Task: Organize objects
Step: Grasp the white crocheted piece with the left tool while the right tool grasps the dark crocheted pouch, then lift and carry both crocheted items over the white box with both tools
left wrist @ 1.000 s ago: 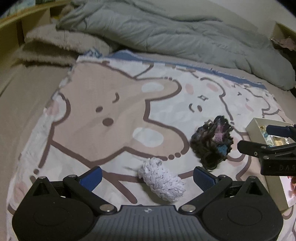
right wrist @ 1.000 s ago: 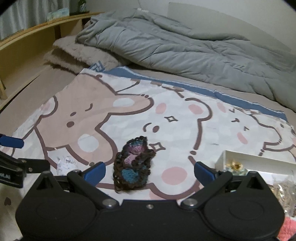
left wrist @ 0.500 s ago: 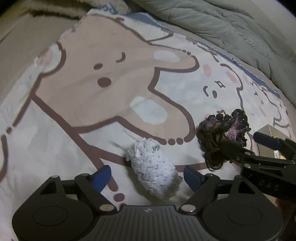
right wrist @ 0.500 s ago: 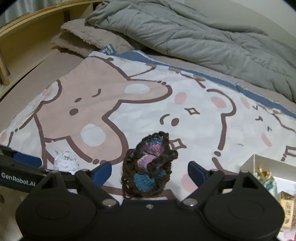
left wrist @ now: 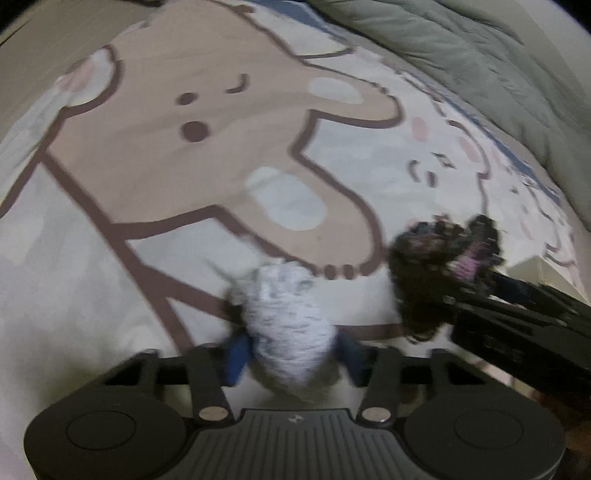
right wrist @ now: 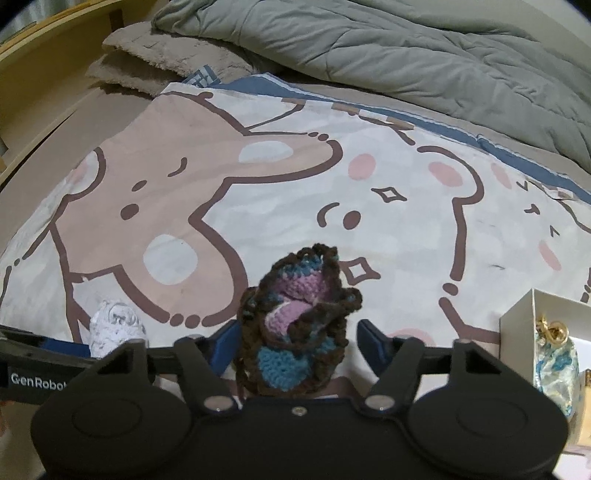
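A white crocheted bundle (left wrist: 288,317) lies on the cartoon blanket (left wrist: 184,184). My left gripper (left wrist: 293,354) is closing, and its blue pads press the bundle from both sides. To its right a dark brown crocheted piece (right wrist: 295,314) with purple and blue patches sits between the jaws of my right gripper (right wrist: 297,347), which is also closing. The left pad touches the piece and the right pad stands a little off it. The right wrist view also shows the white bundle (right wrist: 114,326) at lower left, and the left wrist view shows the dark piece (left wrist: 424,273).
A white box (right wrist: 517,325) holding small trinkets stands at the right on the blanket. A rumpled grey duvet (right wrist: 369,48) fills the far side of the bed. A folded beige fleece (right wrist: 159,59) and a wooden shelf (right wrist: 55,29) are at the far left.
Both grippers came down onto the blanket and narrowed their jaws. The left one now clasps the white bundle; the right one has the dark crocheted piece between its jaws.
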Tool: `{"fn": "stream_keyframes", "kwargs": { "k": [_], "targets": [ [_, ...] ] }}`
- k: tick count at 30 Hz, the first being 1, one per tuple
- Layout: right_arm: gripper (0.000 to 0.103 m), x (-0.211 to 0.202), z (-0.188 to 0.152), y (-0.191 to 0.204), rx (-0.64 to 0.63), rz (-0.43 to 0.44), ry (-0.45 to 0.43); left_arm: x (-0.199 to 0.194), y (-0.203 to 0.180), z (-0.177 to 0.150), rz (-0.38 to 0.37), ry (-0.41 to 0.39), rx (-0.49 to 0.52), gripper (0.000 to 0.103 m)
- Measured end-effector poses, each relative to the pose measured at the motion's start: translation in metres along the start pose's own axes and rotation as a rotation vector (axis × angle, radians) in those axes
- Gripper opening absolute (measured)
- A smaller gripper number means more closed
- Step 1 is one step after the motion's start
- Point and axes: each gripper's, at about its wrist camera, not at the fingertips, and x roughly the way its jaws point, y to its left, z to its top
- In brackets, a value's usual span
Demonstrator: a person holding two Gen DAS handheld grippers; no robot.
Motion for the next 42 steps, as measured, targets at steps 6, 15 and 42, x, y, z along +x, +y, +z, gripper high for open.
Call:
{"fn": "stream_keyframes", "kwargs": {
  "k": [6,15,42],
  "targets": [
    [0.048,0.003,0.001,0.004,-0.023,0.012,0.009,-0.002,-0.003,-0.001,-0.005,-0.002,0.029,0.042],
    [0.039,-0.006,0.001,0.006,-0.047,0.025,0.010,-0.016,-0.001,0.000,-0.025,-0.032,0.049,0.040],
    [0.039,-0.145,-0.021,-0.005,0.023,0.010,-0.223,-0.123,-0.026,-0.032,0.041,-0.290,0.223,0.041]
  ]
}}
